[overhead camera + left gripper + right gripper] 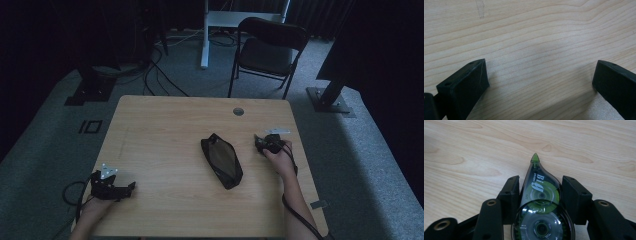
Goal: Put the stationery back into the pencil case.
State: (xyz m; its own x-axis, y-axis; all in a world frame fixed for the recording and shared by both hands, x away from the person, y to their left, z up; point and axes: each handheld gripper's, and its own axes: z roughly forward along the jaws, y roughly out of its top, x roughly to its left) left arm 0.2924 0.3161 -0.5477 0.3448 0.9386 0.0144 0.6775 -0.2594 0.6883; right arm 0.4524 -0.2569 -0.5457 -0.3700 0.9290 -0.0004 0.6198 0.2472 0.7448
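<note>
A clear correction tape dispenser point(541, 205) with green reels and a green tip lies on the wooden table point(474, 150), tip pointing away. My right gripper point(540, 180) is shut on it, both jaws pressing its sides. In the high view that gripper point(267, 144) rests near the table's right edge, a hand behind it. A black zip pouch point(222, 160) lies at the table's middle, to its left. My left gripper point(131, 188) sits at the near left corner. In its own view the left gripper point(541, 67) stands open wide over bare wood with nothing between the jaws.
The table point(165, 125) has a round cable hole point(238, 111) near its far edge. Behind it stand a black folding chair point(270, 47) and a white desk leg point(204, 35). Cables trail from both grippers off the near edge.
</note>
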